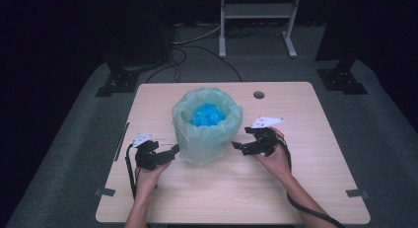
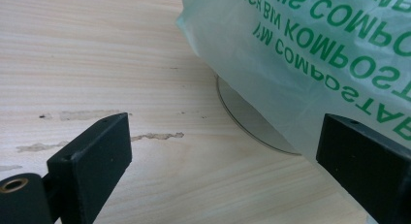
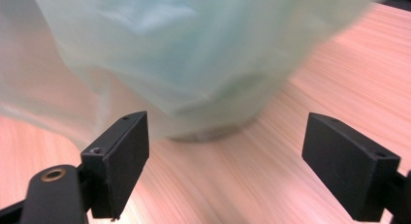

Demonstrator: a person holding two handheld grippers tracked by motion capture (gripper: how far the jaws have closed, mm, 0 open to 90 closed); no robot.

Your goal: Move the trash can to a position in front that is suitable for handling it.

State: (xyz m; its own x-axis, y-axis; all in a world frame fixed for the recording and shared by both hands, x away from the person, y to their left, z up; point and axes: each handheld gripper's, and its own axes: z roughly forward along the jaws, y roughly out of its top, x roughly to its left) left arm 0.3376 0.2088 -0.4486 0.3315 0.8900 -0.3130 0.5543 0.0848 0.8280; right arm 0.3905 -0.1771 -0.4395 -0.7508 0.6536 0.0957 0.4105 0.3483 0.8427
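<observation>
Bin: round container lined with a pale green printed plastic bag (image 1: 207,129), counter (image 1: 296,188) centre.
Left tool (image 1: 170,152): jaws apart, beside bag's left.
Right tool (image 1: 238,146): jaws apart, near bag's right.

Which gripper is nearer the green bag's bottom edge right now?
Left. The left gripper sits at the green bag, low on its left side, with one of its jaws up against the plastic. The right gripper hangs off the bag's right side with a small gap, jaws open.

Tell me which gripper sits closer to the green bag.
The left gripper: one of its fingers is right against the green bag, while the right gripper stays slightly apart.
</observation>
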